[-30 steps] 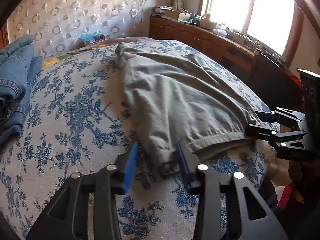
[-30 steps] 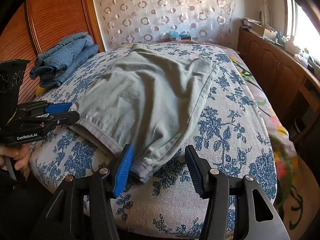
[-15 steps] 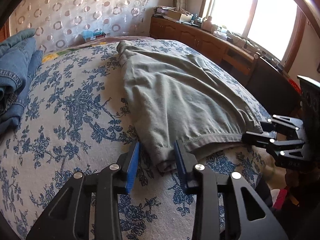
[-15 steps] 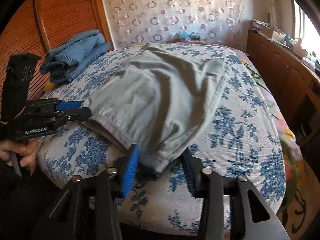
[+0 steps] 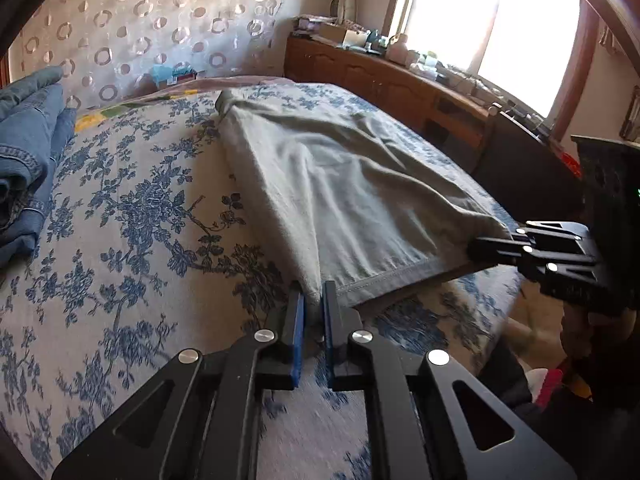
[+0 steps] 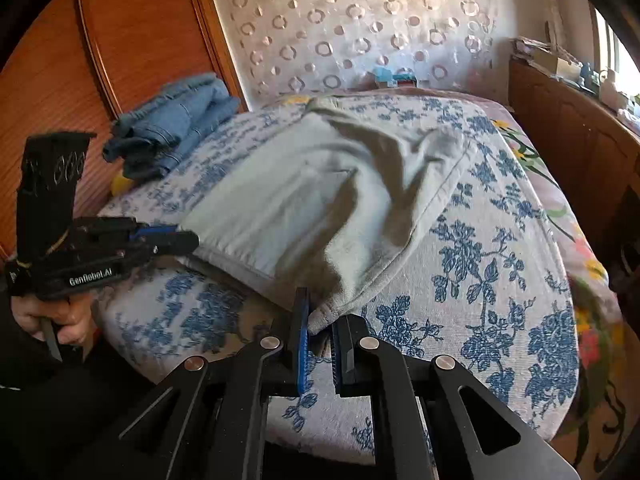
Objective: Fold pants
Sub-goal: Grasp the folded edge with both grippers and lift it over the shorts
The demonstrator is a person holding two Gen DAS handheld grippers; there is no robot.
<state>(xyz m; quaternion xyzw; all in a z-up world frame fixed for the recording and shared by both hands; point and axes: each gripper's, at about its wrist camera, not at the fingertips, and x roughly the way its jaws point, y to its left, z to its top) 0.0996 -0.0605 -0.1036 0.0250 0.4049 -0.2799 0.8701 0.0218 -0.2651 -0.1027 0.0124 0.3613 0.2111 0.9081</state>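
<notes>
Pants (image 5: 352,200) hem corners pinched at bed (image 5: 132,248) near edge by left gripper (image 5: 311,312) and right gripper (image 6: 320,322) jaws; thin grip may slip under uneven lift.

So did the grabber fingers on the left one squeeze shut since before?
Yes. The left gripper has closed inward onto the near corner of the grey-green cotton pants, lifting it off the blue-flowered bedspread.
</notes>
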